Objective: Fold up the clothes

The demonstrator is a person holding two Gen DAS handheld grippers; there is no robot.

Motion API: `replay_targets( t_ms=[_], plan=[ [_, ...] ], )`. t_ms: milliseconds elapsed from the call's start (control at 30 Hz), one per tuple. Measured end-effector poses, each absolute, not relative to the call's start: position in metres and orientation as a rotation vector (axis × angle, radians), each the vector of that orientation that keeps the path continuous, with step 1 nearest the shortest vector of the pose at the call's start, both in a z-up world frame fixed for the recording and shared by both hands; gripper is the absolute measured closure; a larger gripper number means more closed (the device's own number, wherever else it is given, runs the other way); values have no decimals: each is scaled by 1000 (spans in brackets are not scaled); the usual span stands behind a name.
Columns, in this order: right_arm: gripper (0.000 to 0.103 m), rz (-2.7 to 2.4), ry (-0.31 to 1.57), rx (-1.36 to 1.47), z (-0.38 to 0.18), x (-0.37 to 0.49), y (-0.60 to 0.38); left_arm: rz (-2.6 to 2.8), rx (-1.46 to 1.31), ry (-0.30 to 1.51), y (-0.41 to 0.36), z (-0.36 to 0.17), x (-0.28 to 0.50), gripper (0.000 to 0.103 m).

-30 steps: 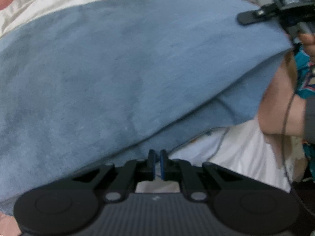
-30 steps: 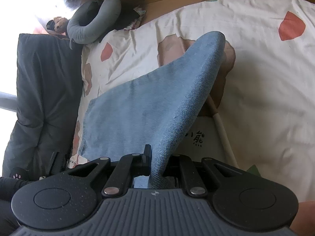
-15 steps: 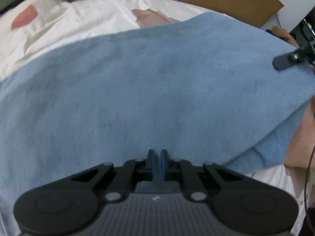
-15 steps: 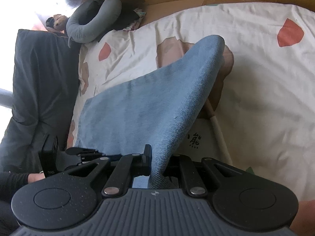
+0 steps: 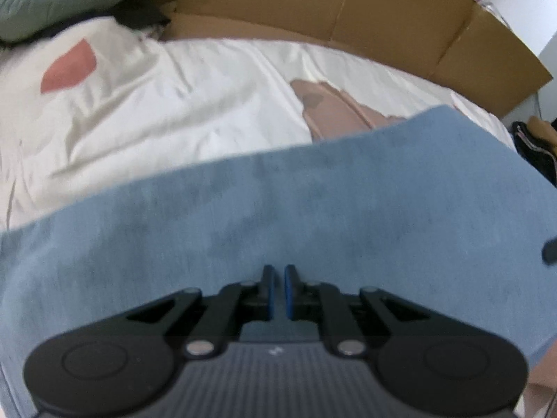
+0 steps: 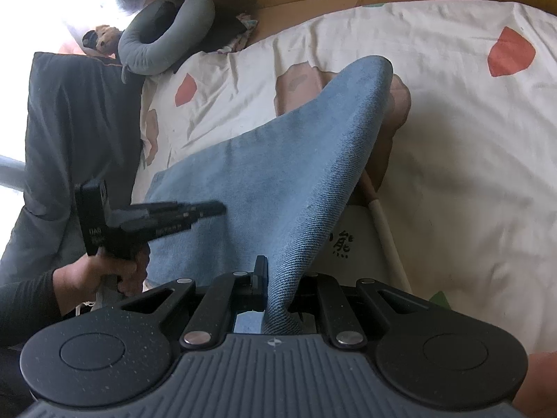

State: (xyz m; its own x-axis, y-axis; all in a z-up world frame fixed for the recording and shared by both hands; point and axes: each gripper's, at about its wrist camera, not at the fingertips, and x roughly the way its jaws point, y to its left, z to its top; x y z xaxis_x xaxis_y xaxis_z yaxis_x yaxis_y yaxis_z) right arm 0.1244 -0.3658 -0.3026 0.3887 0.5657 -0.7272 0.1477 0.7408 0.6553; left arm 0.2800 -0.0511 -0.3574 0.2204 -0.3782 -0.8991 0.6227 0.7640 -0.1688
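A blue denim-like cloth (image 5: 313,209) lies partly spread on the bed and fills the lower half of the left wrist view. My right gripper (image 6: 275,271) is shut on one edge of the cloth (image 6: 278,174) and holds it up, so the cloth rises in a taut fold from the bed. One of its fingers is hidden behind the fabric. My left gripper (image 5: 277,273) is shut with nothing between its pads. In the right wrist view the left gripper (image 6: 217,209) hovers over the flat part of the cloth, held by a hand (image 6: 115,271) in a dark sleeve.
The bed has a white sheet (image 6: 452,174) with red and pink patches. Brown cardboard (image 5: 348,17) stands along its far side. A grey neck pillow (image 6: 163,38) and a dark cushion (image 6: 69,122) lie at the left. A white stick (image 6: 386,230) lies under the raised cloth.
My left gripper has swept across over the blue cloth and has come into the right wrist view from the left. The right gripper and its raised fold have stayed put.
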Motion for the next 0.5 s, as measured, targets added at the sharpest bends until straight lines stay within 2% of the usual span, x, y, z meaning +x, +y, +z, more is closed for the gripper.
replay_targets(
  t_ms=[500],
  plan=[
    [97,284,1174,717,-305,124,-364,-645,233,1095,-72,-355,309,95]
  ],
)
